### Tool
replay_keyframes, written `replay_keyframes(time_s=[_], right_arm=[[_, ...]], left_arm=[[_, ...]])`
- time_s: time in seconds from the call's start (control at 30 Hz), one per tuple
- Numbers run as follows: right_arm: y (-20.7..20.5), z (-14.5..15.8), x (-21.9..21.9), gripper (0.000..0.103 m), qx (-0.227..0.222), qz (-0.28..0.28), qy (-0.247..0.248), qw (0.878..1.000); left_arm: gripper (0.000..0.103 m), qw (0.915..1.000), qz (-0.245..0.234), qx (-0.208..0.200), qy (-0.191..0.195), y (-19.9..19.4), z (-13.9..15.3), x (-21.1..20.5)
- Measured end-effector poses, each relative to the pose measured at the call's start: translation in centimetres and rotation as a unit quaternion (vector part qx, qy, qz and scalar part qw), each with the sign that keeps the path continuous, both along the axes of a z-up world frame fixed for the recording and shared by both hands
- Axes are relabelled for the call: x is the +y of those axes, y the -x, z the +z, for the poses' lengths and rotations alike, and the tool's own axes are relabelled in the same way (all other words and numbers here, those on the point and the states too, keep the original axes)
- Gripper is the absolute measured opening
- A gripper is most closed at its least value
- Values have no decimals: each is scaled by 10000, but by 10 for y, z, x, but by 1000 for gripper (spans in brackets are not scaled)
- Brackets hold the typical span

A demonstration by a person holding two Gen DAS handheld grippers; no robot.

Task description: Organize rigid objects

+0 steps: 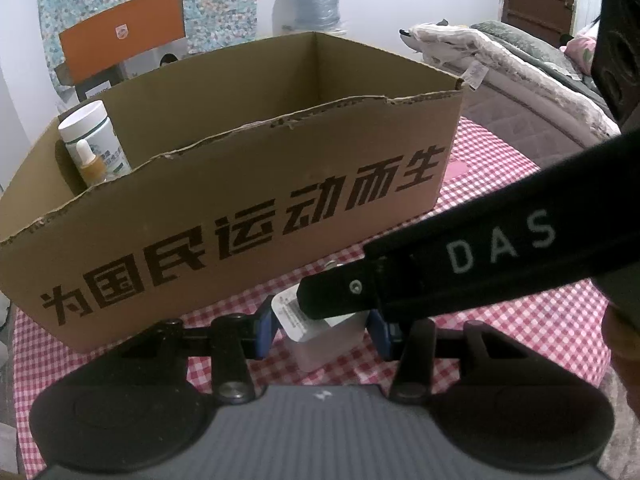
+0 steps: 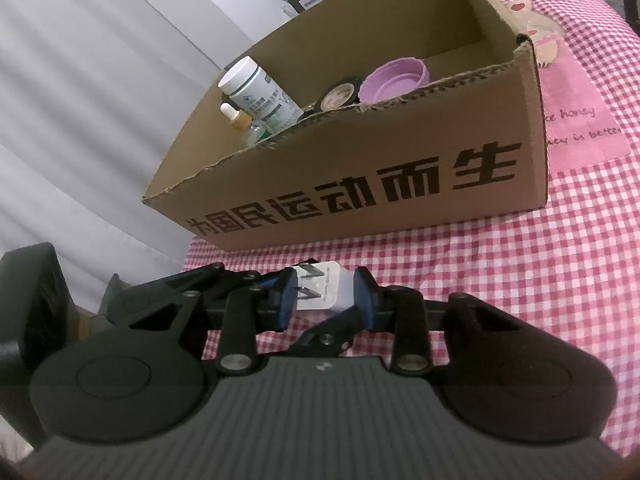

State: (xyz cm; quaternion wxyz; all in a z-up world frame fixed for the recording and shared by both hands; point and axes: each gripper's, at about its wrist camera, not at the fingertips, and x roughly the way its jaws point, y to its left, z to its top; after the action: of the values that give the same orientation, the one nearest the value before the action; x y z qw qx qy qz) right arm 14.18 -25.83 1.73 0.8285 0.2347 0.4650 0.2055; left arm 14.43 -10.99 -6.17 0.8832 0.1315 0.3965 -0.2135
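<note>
Left gripper (image 1: 320, 330) is positioned low over the pink-and-white checked tablecloth (image 1: 500, 320), near its front edge, with its blue pads on either side of a white plastic plug adapter (image 1: 316, 330). Whether the pads press the adapter's sides cannot be confirmed from the left wrist view, since the right gripper's black finger crosses over the adapter and hides part of it. The jaws stand moderately apart, about the adapter's width.

Right gripper (image 2: 326, 300) meets the same white plug adapter (image 2: 324, 290) from the other side. Its blue pads flank the adapter, the left pad by the metal prongs. The gap looks close to the body, but firm contact cannot be told.

Judgement: both grippers converge on one small, smooth block, probably to steady or hand it over before a lift; a single hold on such slick faces could slip.

Just behind the adapter stands the open brown cardboard box printed with black characters (image 2: 360, 184), its torn front wall facing the grippers. It sits toward the tablecloth's left edge. Inside, at the left end, are a white-capped supplement bottle (image 2: 260, 92) and a small amber dropper bottle (image 2: 236, 118); toward the middle lie a roll of black tape (image 2: 340, 94) and a lilac plastic lid (image 2: 394, 80). These appear already sorted; the adapter remains outside the box.
</note>
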Motion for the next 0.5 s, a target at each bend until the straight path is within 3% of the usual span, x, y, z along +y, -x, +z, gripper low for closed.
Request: replay_keyframes(time_s=[0.5], right_arm=[[6,6,3,30,-66,-3,223,9997]], left_arm=[[47,9999,-58,40,122,5,3,-1]])
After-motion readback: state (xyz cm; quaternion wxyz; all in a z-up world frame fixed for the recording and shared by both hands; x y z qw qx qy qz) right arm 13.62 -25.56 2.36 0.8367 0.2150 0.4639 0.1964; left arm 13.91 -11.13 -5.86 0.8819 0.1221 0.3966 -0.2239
